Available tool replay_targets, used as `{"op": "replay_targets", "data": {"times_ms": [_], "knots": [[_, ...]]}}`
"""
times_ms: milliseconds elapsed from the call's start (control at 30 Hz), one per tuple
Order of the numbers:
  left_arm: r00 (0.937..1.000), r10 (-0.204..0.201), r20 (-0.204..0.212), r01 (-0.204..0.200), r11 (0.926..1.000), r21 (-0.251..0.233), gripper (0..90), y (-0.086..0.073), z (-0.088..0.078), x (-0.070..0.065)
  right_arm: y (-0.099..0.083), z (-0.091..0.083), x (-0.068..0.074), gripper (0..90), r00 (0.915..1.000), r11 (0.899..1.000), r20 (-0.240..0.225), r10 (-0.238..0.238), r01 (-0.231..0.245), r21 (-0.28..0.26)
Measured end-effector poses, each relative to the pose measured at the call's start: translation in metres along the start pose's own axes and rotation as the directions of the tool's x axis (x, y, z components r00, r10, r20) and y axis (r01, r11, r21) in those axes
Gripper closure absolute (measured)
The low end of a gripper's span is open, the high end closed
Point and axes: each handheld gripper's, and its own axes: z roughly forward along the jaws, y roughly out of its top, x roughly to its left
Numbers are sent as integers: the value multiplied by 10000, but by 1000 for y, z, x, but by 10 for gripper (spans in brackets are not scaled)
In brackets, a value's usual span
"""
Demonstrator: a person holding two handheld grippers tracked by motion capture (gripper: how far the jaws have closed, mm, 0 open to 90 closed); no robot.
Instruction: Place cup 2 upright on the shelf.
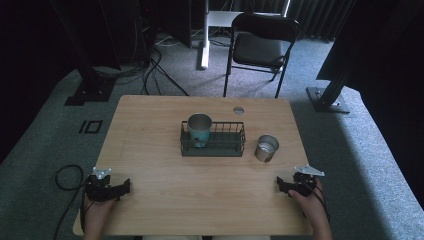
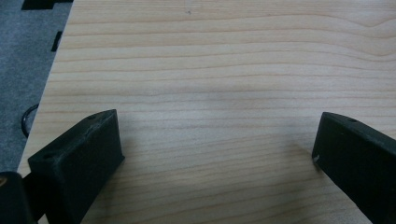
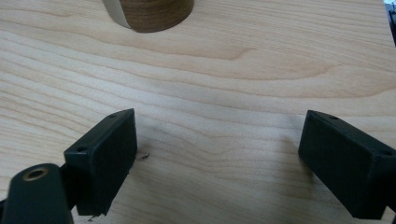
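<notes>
A black wire basket (image 1: 235,143) stands mid-table with a teal metal cup (image 1: 199,130) upright in its left end. A second metal cup (image 1: 266,148) stands on the wood just right of the basket; its base (image 3: 148,14) shows at the top of the right gripper view. My left gripper (image 1: 126,186) rests at the table's near left corner, open, with bare wood between its jaws (image 2: 215,140). My right gripper (image 1: 280,184) rests near the front right, open, nothing between its jaws (image 3: 217,140).
The wooden table (image 1: 165,195) has a round cable hole (image 1: 238,110) near its far edge. A folding chair (image 1: 260,47) stands behind the table on grey carpet. Dark frame posts (image 1: 330,90) and cables (image 1: 150,70) lie on the floor around.
</notes>
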Motion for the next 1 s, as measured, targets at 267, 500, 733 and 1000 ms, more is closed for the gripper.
{"op": "replay_targets", "data": {"times_ms": [267, 500, 733, 1000], "knots": [[9989, 354, 301, -353, 9994, -23, 20, 0, 1, 1, 0, 0, 0, 112, 10000, 10000, -6, -2, 2, 14], [9985, 412, 352, -413, 9991, -2, 20, 1, 1, 1, 0, 0, 0, 113, 10000, 10000, -7, -2, 2, 17], [9982, 452, 400, -452, 9990, -7, 21, 1, 1, 1, -1, -1, 0, 131, 10000, 10000, -67, -24, 24, -7], [9982, 453, 398, -453, 9990, -3, 20, 1, 1, 1, -5, -8, 0, 139, 9992, 9982, -263, 299, -312, -511]]}}
